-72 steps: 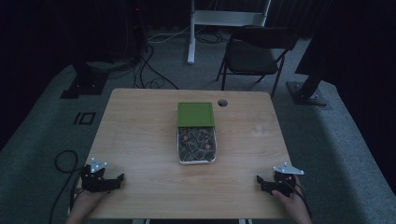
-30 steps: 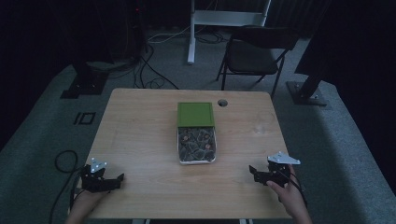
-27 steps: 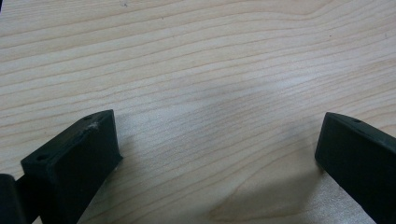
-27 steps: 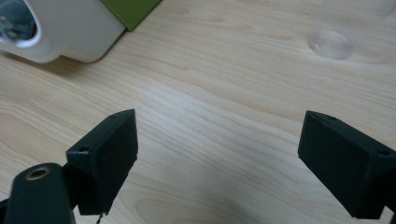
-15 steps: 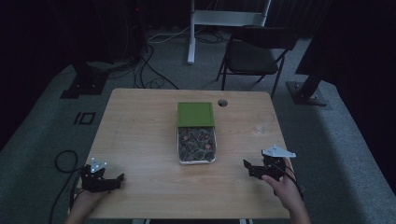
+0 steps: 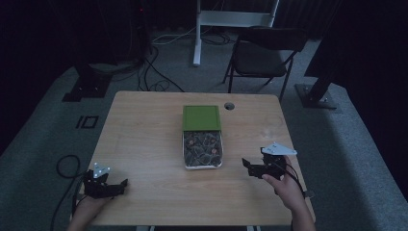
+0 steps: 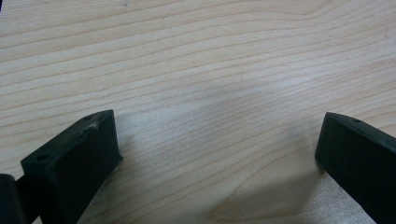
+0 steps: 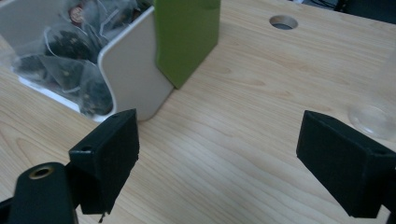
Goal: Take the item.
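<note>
Tea-bag box (image 6: pixel 202 150): white tray, open, loaded with pyramid tea bags (image 8: pixel 70 70); located just ahead and to the left of the right gripper (image 6: pixel 251 166), near but not touching. In the right gripper view, positioned beyond the left jaw tip, with the tray corner closest.

Right gripper: held in the person's right hand (image 6: pixel 284 185) above the table (image 6: pixel 144 144); jaws spread wide, nothing between them but bare wood. Pointed toward the box.

Green lid (image 6: pixel 201 118): slid back over the far end of the tray, farther from the right gripper than the exposed tea bags. In the right gripper view, seen as a green panel (image 8: pixel 187 37) standing past the tray wall.

Clear round item (image 8: pixel 373 119): on the table beyond the right jaw; identity cannot be determined.

Cable hole (image 6: pixel 229 106): farther still, in the tabletop beside the far end of the lid.

Left gripper (image 6: pixel 118 186): at the near left table edge, well apart from the box; jaws spread wide, empty, over bare wood grain (image 7: pixel 210 93).

Folding chair (image 6: pixel 262 53): beyond the far table edge.
</note>
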`<state>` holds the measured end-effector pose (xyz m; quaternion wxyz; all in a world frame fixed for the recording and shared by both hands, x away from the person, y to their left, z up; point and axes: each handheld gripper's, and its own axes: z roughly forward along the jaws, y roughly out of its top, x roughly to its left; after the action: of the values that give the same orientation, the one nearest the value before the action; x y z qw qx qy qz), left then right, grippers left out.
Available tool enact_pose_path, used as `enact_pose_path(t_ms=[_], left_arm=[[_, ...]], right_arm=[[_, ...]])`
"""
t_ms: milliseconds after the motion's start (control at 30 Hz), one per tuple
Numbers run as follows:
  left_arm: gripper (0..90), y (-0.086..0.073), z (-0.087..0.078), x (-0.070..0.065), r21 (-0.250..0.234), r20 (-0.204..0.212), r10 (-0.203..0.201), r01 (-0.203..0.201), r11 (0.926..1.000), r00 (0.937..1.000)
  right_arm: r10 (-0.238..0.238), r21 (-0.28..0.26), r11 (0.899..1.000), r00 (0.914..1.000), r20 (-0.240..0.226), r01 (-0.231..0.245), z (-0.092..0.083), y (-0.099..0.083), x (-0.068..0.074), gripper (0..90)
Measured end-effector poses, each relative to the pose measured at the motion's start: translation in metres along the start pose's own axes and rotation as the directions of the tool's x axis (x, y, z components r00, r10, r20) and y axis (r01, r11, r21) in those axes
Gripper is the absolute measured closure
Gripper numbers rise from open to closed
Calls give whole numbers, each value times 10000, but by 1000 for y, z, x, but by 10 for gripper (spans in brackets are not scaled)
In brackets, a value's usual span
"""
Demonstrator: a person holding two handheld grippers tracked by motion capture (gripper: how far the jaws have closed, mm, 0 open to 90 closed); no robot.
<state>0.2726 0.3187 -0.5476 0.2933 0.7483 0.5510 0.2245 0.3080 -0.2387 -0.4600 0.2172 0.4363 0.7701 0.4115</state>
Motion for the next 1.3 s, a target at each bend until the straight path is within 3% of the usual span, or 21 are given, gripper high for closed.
enact_pose_path(t_ms=[533,1300], left_arm=[[2,0,0,0,12,-4,4,-4,10000,10000],[2,0,0,0,20,-2,9,-9,10000,10000]], right_arm=[[-409,-225,9990,9972,-632,396,12,22,21,133],[-1188,-299,9928,9823,-1445,1157,38,50,60,146]])
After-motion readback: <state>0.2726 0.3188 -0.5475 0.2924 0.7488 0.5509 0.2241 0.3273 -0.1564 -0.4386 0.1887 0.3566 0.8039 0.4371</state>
